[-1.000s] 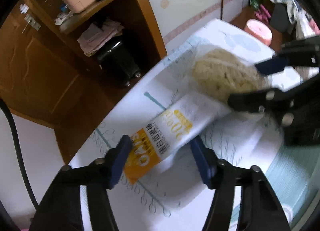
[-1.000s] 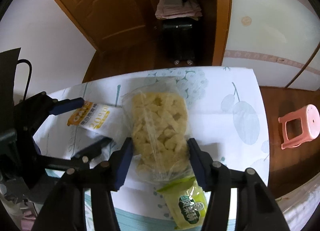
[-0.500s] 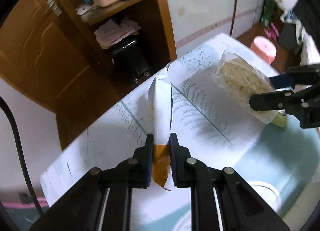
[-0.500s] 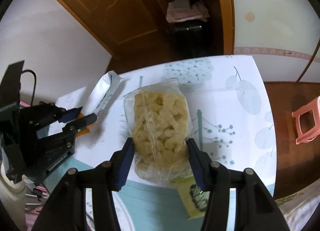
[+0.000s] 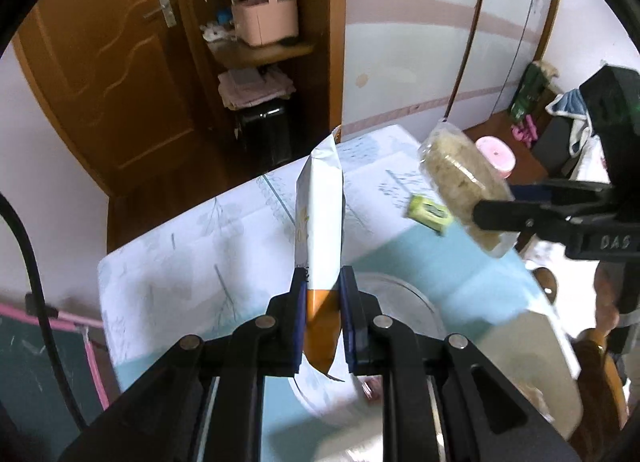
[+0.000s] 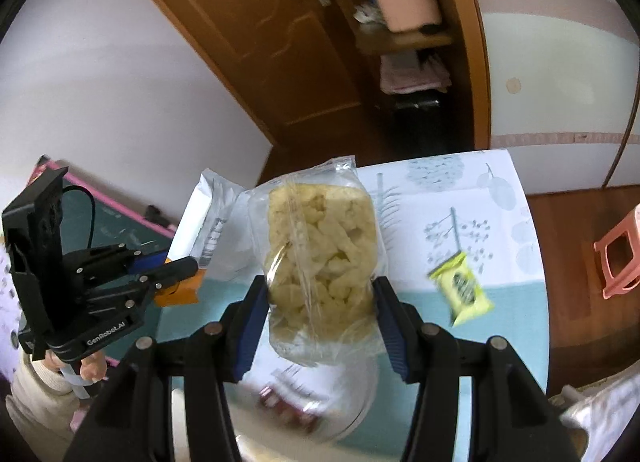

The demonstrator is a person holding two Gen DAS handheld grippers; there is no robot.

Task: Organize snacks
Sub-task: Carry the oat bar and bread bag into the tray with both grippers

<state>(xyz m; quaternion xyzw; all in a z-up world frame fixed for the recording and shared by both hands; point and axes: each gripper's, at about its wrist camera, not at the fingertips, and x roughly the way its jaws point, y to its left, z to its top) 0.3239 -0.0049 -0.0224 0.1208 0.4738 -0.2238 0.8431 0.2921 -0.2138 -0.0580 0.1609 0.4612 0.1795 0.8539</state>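
Observation:
My left gripper (image 5: 322,314) is shut on a white and orange snack packet (image 5: 320,214), held upright above the table; the packet also shows in the right wrist view (image 6: 212,230). My right gripper (image 6: 318,326) is shut on a clear bag of pale yellow puffed snacks (image 6: 320,254), lifted off the table; that bag shows at the right of the left wrist view (image 5: 464,182). A small green snack pack (image 6: 460,288) lies on the tablecloth to the right. A clear bowl (image 6: 352,410) with something red in it sits below both grippers.
The table has a white leaf-print and teal cloth (image 5: 180,262). A wooden door (image 6: 240,22) and a shelf with a pink basket (image 5: 264,18) stand behind it. A pink stool (image 6: 620,262) is on the floor at right.
Both grippers have lifted their snacks higher off the table and pulled back toward the near side. The clear bowl has come into view beneath them.

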